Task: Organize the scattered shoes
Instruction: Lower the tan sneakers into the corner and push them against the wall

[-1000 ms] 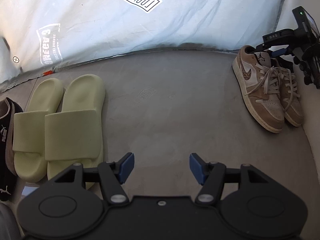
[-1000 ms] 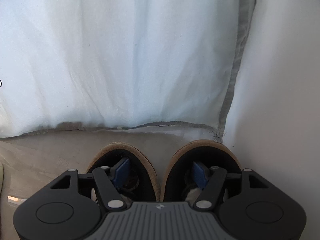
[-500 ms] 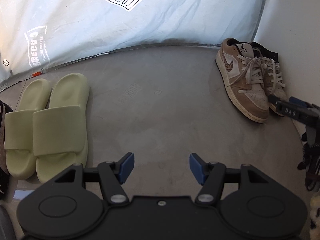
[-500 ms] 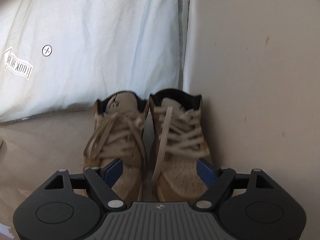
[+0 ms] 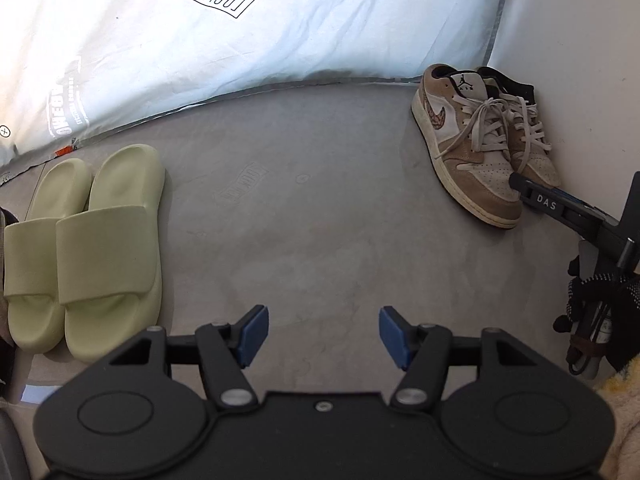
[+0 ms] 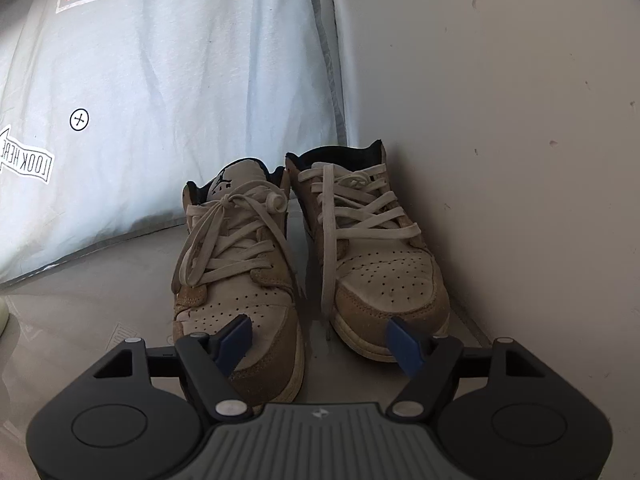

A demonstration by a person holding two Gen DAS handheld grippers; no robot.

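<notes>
A pair of tan and white sneakers [image 5: 480, 144] stands side by side on the grey floor against the right wall, toes toward me; it also shows in the right wrist view [image 6: 304, 264]. A pair of pale green slides [image 5: 84, 240] lies side by side at the left. My left gripper [image 5: 324, 336] is open and empty above bare floor between the two pairs. My right gripper [image 6: 320, 340] is open and empty just in front of the sneaker toes; its body shows in the left wrist view [image 5: 568, 212].
A white printed sheet [image 5: 240, 32] hangs along the back. A white wall [image 6: 500, 120] bounds the right side. A black shoe [image 5: 5, 220] peeks in at the far left edge. Grey floor [image 5: 300, 220] lies open between the pairs.
My right gripper has pulled back from the sneakers, from fingers inside their openings to in front of the toes. The sneakers stay put. The left gripper shifted slightly.
</notes>
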